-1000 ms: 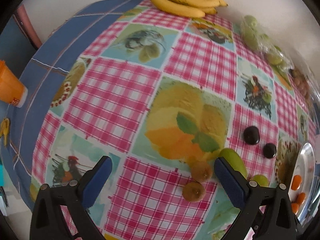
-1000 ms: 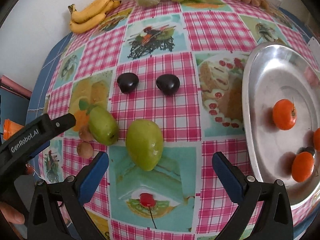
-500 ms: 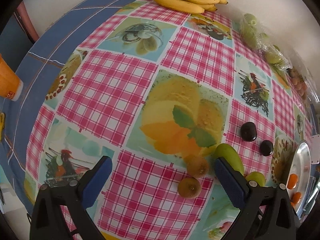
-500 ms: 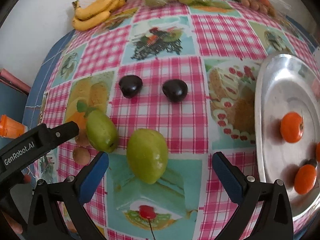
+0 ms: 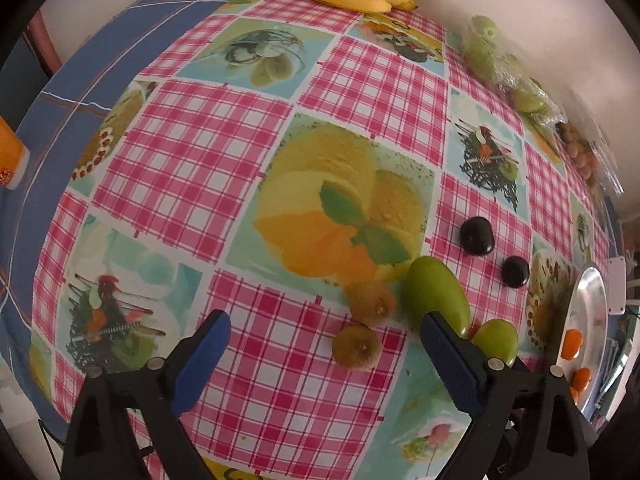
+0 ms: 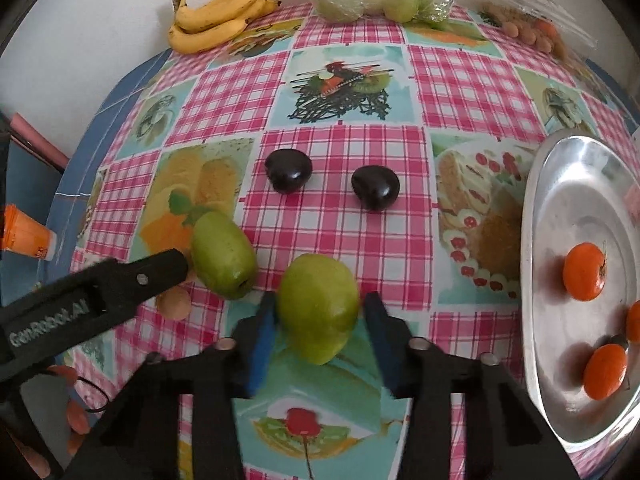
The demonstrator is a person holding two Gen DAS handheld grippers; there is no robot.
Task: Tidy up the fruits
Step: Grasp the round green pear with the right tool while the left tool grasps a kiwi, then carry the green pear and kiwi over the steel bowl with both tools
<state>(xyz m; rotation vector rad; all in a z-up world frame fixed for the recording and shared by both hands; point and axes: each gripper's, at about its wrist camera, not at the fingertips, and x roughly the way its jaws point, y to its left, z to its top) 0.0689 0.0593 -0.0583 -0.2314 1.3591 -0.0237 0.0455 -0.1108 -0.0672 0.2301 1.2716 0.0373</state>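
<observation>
L gripper [image 5: 326, 356] points steeply down, jaws wide, nothing between pads. R gripper [image 6: 320, 320] also steeply down, jaws just closing in around a green fruit [image 6: 318, 312]; pad contact unclear.

A: Cover on the surface [image 6: 344, 128] looks like printed oilcloth, smooth, faint sheen, pink check with food pictures. Tray [image 6: 560, 208] at right of frame: bare metal, polished, reflects the oranges [image 6: 584, 266], whose skin is finely pitted.

B: Centre, the two plums [image 6: 289, 170]: dark, glossy, window highlights. Green mango [image 6: 318, 304]: waxy, smooth, speckled. Kiwis [image 5: 370, 300] in the left view: brown, fuzzy, matt.

A: Upper edge, bananas [image 6: 224, 14]: matt yellow peel, dark flecks. Bag [image 6: 376, 0] beside them: thin clear plastic, crinkled, shiny.

B: Right tool [image 6: 318, 320]: matt black plastic, blue pads [image 6: 260, 340] rubbery-looking, small metal rivets.
</observation>
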